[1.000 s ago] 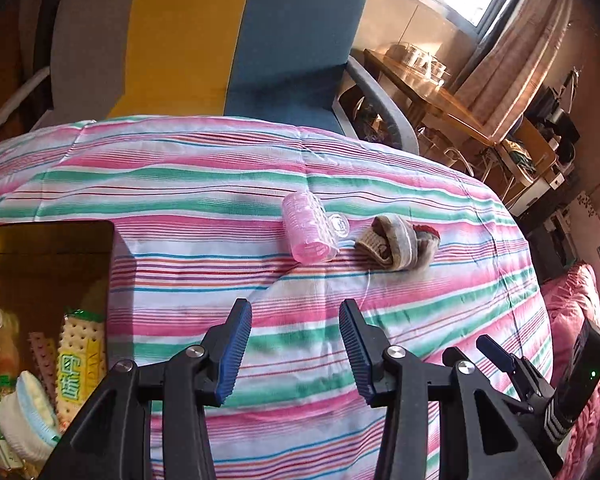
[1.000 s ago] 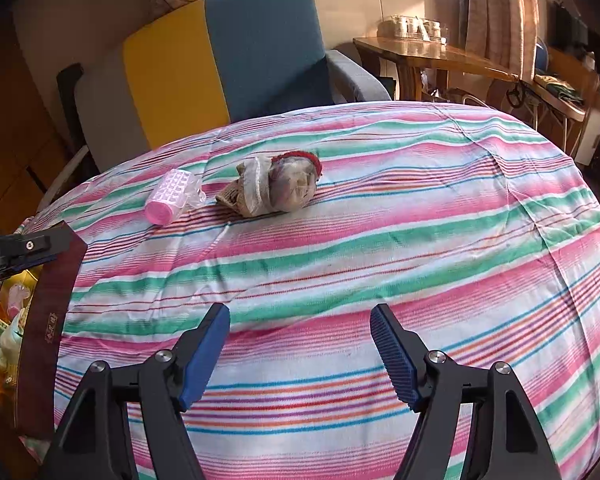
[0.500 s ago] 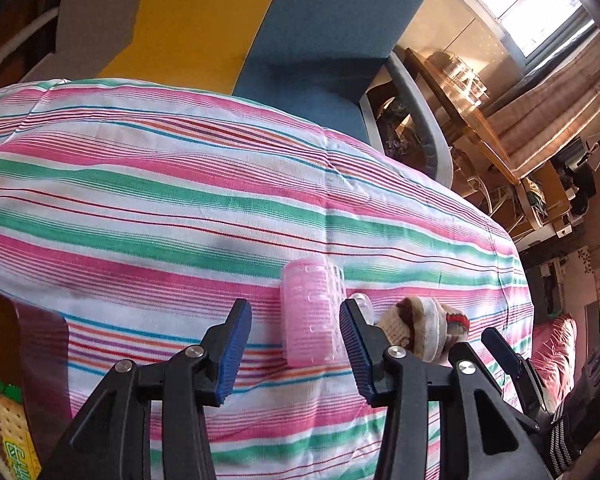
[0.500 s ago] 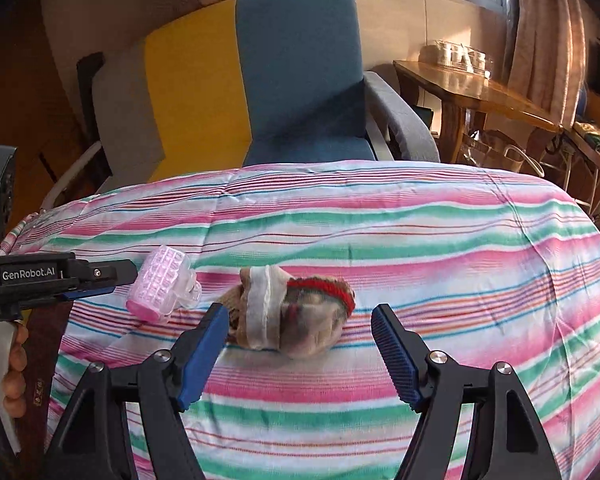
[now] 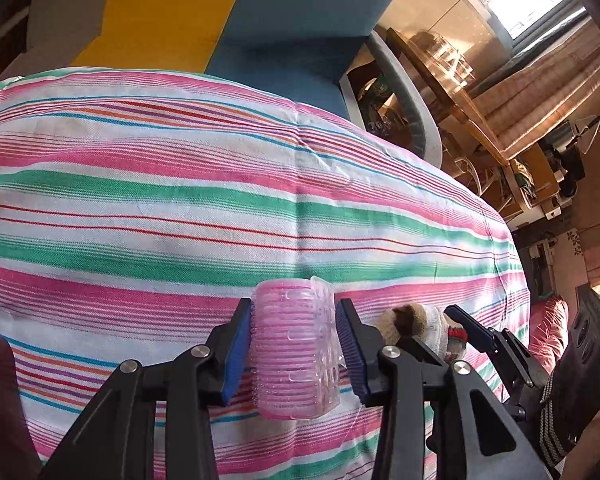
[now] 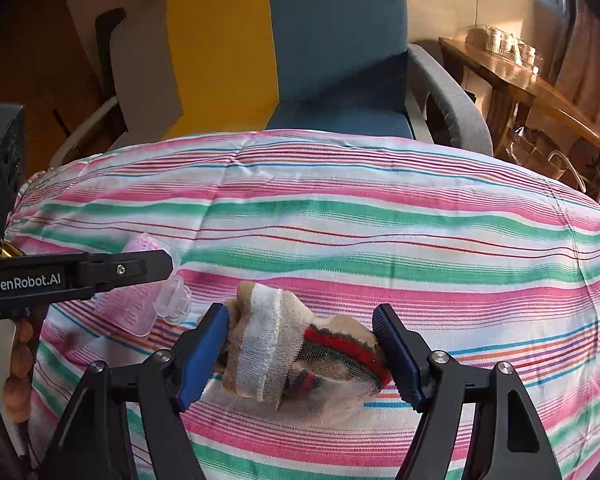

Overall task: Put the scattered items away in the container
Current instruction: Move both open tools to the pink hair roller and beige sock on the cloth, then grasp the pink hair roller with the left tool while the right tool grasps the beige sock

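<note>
Left wrist view: left gripper pads touching both sides of pink hair roller on striped cloth, looks clamped; 0.5 s ago roller sat ahead of wider fingers. Bare cloth ahead up to far edge by armchair. Right gripper spread around rolled sock, pads at its ends, squeeze unclear; 0.5 s ago sock lay just beyond tips. Container out of frame.
</note>
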### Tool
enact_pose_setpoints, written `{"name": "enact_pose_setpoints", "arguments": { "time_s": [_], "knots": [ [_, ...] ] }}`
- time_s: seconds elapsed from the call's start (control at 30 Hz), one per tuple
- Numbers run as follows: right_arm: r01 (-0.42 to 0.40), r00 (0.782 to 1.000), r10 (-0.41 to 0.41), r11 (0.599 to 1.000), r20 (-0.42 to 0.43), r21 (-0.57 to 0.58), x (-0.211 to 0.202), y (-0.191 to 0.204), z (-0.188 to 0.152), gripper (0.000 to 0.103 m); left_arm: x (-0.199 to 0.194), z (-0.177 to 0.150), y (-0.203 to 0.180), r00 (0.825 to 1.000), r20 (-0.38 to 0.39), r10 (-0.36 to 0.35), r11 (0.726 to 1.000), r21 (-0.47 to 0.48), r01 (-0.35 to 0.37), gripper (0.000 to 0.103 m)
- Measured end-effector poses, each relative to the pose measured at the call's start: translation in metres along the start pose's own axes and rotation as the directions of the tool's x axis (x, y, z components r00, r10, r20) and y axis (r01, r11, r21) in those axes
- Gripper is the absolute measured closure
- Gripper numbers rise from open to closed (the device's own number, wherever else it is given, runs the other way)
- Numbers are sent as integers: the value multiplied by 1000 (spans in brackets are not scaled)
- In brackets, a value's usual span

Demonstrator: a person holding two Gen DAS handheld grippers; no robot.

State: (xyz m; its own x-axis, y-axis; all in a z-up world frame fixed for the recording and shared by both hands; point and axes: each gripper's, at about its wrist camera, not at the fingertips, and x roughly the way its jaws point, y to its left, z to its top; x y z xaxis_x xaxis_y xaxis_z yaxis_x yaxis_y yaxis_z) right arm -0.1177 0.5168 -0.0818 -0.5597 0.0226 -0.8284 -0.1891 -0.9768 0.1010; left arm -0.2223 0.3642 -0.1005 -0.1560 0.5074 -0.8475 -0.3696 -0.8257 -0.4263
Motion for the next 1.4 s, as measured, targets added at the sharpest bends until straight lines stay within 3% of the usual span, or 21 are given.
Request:
{"name": "enact_pose_setpoints", "arguments": {
  "time_s": [0.17, 0.27, 0.53, 0.73, 1.0, 1.23, 1.4],
  "knots": [
    [-1, 1000, 1, 1000, -2, -26, -17, 1, -22, 48, -10, -24, -2, 999, -15, -29, 999, 19, 29, 61],
    [-13, 1000, 13, 1000, -5, -27, -29, 2, -37, 50, -19, -44, -1, 999, -23, -40, 999, 16, 41, 61],
    [-45, 999, 45, 998, -6, -42, -69, 18, -92, 50, -51, -113, 13, 997, -42, -60, 998, -5, 60, 61],
    [-72, 997, 72, 997, -9, -31, -100, 25, -133, 50, -74, -155, 13, 1000, -26, -16, 997, 77, 18, 61],
    [-103, 994, 105, 992, -18, 72, -132, 14, -183, 49, -96, -193, 17, 999, -14, -41, 992, 119, 42, 60],
    [-139, 990, 132, 958, 47, 253, -147, -2, -188, 39, -110, -207, 24, 999, 3, -51, 992, 118, 51, 55],
    [-97, 995, 89, 952, 40, 291, -131, 17, -175, 38, -117, -215, 28, 998, 14, -54, 991, 120, 52, 54]
  ]
}}
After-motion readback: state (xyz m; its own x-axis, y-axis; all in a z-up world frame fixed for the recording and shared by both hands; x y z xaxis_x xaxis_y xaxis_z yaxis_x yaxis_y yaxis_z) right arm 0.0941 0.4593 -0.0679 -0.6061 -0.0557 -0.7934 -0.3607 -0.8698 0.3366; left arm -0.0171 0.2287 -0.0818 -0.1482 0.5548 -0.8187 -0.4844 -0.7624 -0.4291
